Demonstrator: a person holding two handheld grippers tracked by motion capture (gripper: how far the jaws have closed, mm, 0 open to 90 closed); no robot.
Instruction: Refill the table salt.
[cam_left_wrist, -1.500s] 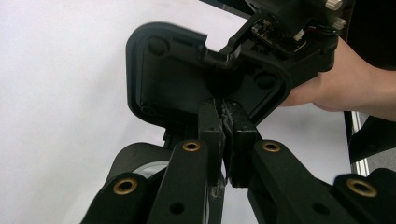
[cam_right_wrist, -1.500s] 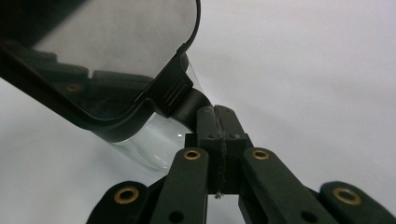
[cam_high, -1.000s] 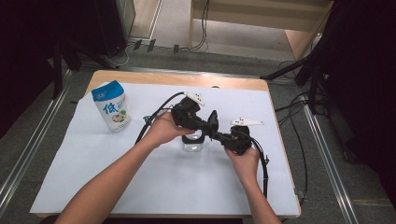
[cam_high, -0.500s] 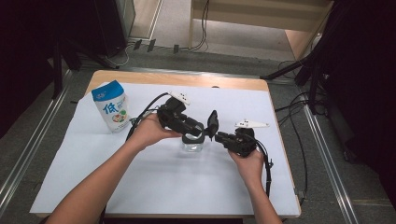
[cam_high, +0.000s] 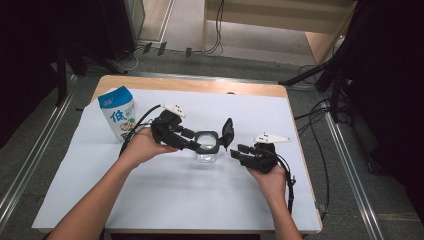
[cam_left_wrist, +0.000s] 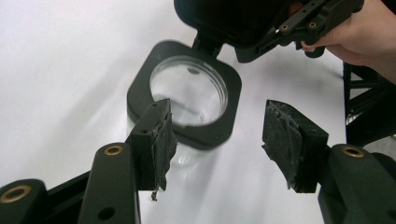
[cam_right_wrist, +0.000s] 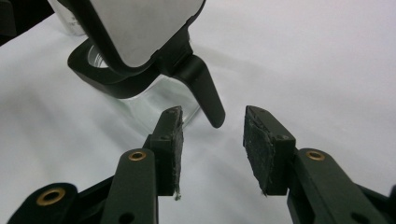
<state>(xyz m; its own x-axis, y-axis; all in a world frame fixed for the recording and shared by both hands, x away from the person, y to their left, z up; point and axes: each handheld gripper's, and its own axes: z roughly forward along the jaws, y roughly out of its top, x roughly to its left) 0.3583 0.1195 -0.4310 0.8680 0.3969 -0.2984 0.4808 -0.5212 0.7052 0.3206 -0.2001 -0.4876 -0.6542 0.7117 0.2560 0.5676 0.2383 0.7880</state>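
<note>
jar (cam_high: 207, 150) mid-counter, lid (cam_high: 228, 133) flipped up | both grippers' fingers (cam_left_wrist: 161, 140) just opening, empty | I risk knocking it over

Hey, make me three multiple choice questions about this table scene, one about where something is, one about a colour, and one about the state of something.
1. Where does the carton stand?
A. At the table's far left corner
B. At the table's near right corner
C. Between the two hands

2. What colour is the frame around the mouth of the glass jar?
A. White
B. Black
C. Red

3. How is the jar's lid?
A. Shut flat on the jar
C. Flipped up, jar open
B. Lying loose on the table

Answers: 1 A, the high view shows the carton at the far left of the white table. 2 B, the left gripper view shows a black square frame on clear glass. 3 C, the lid stands up at the jar's rim and the mouth is uncovered, with the left hand-held gripper and the right hand-held gripper open beside it.
</note>
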